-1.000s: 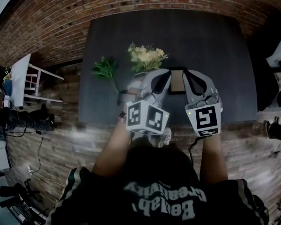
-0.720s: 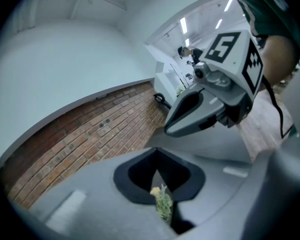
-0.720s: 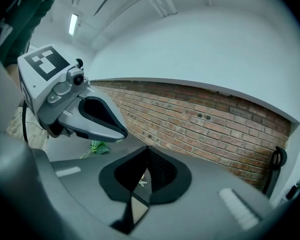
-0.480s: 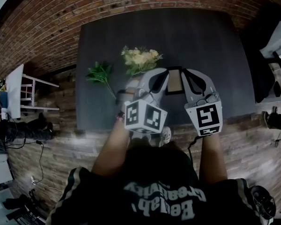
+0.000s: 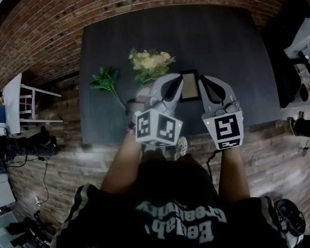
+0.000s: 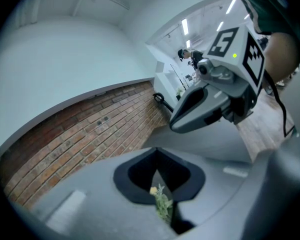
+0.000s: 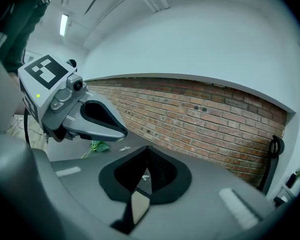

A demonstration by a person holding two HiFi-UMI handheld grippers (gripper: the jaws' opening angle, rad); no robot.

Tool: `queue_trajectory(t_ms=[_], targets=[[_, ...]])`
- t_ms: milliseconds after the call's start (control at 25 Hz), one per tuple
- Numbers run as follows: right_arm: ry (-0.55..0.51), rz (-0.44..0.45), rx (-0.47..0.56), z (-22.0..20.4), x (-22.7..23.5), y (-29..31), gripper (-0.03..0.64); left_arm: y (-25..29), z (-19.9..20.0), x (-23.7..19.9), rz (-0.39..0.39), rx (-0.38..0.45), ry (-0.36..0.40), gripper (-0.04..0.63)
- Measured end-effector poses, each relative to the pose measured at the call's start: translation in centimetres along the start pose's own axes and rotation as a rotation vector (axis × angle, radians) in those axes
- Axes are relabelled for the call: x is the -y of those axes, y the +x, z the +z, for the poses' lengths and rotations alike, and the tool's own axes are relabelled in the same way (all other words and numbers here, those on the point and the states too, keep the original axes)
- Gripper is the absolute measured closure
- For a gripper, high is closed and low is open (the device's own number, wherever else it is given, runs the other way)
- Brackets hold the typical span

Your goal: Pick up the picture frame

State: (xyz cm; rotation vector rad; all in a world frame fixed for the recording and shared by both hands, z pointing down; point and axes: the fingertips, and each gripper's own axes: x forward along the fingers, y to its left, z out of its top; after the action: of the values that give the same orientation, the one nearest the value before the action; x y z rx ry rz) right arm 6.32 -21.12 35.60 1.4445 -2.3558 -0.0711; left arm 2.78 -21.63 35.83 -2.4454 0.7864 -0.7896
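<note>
Over at the dark bench (image 5: 232, 45) by the brick wall (image 7: 215, 114), the person's leaning in with both arms out, one tool in each hand. Left tongs (image 5: 180, 79) are pinched fully together with nothing in them, and same deal for the right tongs (image 5: 202, 79): together, empty. The picture frame (image 5: 190, 87) sits on the bench right between the two tips, dark border, tan middle, near the front edge where it's easy to reach. Looking down on it, the left tongs overlap its left edge and the right ones sit just beside its right edge, but I can't tell if either is actually touching it. My guess is they're bracketing it on purpose, one tool per side, lining up before going for it. Makes sense for something with thin edges, since a one-sided pinch could let it swing or slip. They'd have to spread the tongs first though; shut like this they can't take hold of anything. Off to the left there's a bunch of yellow flowers (image 5: 150, 62) just beside the left tongs and a green sprig (image 5: 106, 80) further out, both apart from the frame, so nothing's really in the way. Pickup hasn't started as far as I can see.
</note>
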Motion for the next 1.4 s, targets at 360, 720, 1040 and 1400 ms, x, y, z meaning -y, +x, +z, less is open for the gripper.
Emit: queue_trajectory(t_ms=[360, 720, 1040, 1400], targets=[[0.045, -0.014, -0.049, -2.1, 0.2, 0.7, 0.61, 1.0, -0.7, 0.4, -0.014, 0.004, -0.01, 0.592], [0.072, -0.03, -0.112, -4.9, 0.5, 2.1, 0.537, 2.4, -1.2, 0.9, -0.045, 0.023, -0.026, 0.592], [0.115, -0.035, -0.174, -7.3, 0.6, 3.7, 0.514, 3.6, -2.6, 0.7, -0.065, 0.014, -0.029, 0.592], [0.143, -0.027, -0.209, -9.0, 0.3, 4.6, 0.502, 4.4, -3.4, 0.8, -0.084, 0.009, -0.036, 0.592]])
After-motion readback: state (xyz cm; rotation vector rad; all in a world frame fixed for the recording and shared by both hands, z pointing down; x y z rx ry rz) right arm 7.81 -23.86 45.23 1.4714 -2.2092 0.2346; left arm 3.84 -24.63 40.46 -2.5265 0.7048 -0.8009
